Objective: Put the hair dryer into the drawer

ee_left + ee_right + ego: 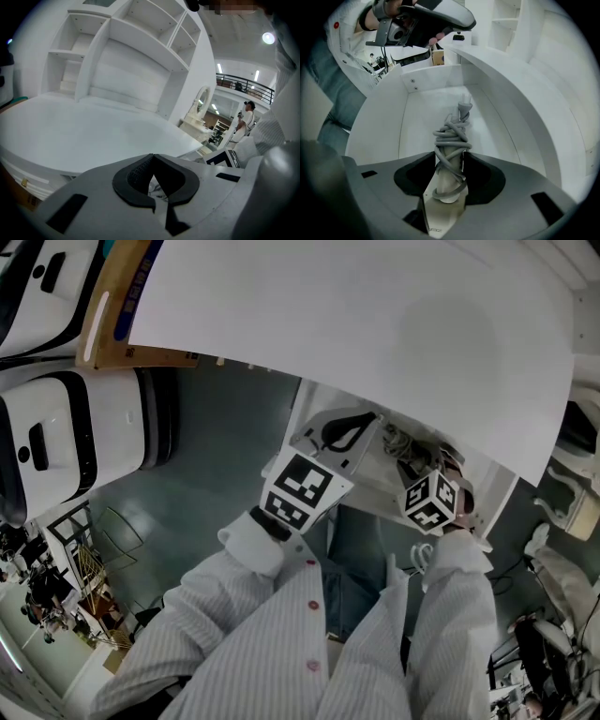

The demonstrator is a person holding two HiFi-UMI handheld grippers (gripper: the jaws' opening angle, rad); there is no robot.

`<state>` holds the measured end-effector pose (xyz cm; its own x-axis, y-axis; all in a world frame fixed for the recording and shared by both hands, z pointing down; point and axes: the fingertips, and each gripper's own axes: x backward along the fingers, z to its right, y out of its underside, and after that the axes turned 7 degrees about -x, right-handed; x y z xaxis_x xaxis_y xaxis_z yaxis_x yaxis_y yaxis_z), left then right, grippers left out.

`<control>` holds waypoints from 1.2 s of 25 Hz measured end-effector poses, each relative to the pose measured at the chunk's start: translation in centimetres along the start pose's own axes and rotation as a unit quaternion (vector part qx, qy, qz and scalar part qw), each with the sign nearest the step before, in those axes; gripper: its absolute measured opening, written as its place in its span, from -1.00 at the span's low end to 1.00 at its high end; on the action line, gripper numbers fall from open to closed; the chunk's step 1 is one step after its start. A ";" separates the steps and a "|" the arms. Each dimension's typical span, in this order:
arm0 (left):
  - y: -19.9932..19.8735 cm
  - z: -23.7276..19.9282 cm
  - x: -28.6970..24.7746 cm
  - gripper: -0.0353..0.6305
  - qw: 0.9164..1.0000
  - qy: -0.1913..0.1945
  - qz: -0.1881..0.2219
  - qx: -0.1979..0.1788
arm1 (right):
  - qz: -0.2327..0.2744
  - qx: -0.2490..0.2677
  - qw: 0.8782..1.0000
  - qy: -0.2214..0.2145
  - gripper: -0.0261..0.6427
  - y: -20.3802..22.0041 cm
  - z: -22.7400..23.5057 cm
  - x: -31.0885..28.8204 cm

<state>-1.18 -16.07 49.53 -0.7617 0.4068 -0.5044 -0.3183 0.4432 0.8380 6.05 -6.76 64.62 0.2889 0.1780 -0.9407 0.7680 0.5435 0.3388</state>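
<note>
The hair dryer [449, 157], a pale handle wound with grey cord [451, 133], points into the open white drawer [384, 122]; its plug [463, 109] sticks out at the far end. My right gripper [450, 164] is shut on the handle, over the drawer's inside. In the head view the drawer [375, 479] stands open under the white desk top [356, 315], with the cord [405, 444] lying in it by the right gripper's marker cube [431, 502]. My left gripper [339, 432] hovers at the drawer's left edge, jaws together, nothing seen between them.
The desk top [84, 131] carries white shelving [131, 51] at its back. White appliances [56, 437] and a cardboard box [122, 315] stand on the floor at left. White furniture [572, 493] stands to the right. A person [243, 117] stands far off.
</note>
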 end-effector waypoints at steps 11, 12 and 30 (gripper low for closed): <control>0.1 -0.2 -0.2 -0.87 1.000 0.000 -0.003 0.000 | -0.008 -0.002 1.000 -0.007 -0.36 0.2 -0.4 -0.8; 0.0 -0.2 -0.3 -0.87 1.000 0.001 -0.003 0.000 | -0.008 -0.004 1.000 -0.007 -0.36 0.1 -0.4 -0.8; -3.3 1.5 -1.3 -0.87 0.999 0.024 0.016 -0.020 | 0.064 -0.156 0.985 -0.035 -0.36 -1.9 1.0 4.3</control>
<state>1.73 -16.91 47.12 -0.7981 0.3810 -0.4668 -0.3149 0.3969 0.8622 6.42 -7.84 59.91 0.4190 0.2092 -0.8835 0.5139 0.7476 0.4207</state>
